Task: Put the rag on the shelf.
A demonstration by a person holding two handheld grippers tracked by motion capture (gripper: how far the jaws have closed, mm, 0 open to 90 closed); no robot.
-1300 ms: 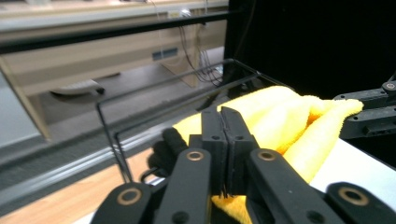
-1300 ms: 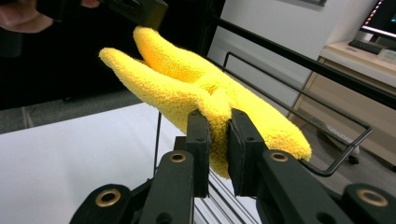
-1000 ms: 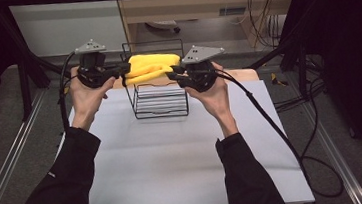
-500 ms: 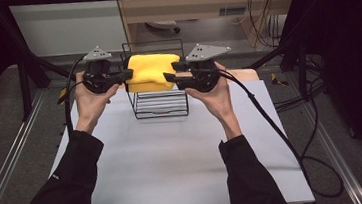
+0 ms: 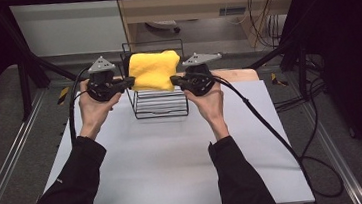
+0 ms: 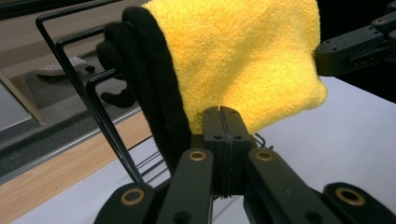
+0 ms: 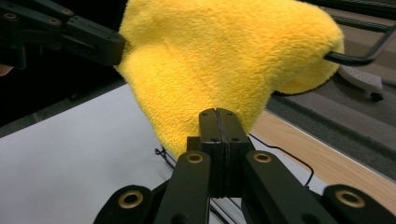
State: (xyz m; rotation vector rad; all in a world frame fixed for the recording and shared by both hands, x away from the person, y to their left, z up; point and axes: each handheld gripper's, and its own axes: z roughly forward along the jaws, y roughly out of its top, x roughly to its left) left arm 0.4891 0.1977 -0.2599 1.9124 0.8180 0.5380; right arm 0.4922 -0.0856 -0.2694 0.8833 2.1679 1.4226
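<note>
Fluffy yellow cloth [image 5: 154,70], softly draped

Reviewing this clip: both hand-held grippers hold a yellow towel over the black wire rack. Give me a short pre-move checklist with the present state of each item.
1. Left hand-held gripper shut on the yellow towel: ok, jaws closed on its lower edge.
2. Right hand-held gripper shut on the towel: ok, jaws closed on its edge.
3. Towel spread between the two grippers: ok, it hangs open and fairly flat in the high view.
4. Towel draped over the black wire rack: ok at the top bars; how far down the back it hangs, cannot tell.
5. Black cloth on the rack beside the towel clear of the left jaws: cannot tell.
</note>
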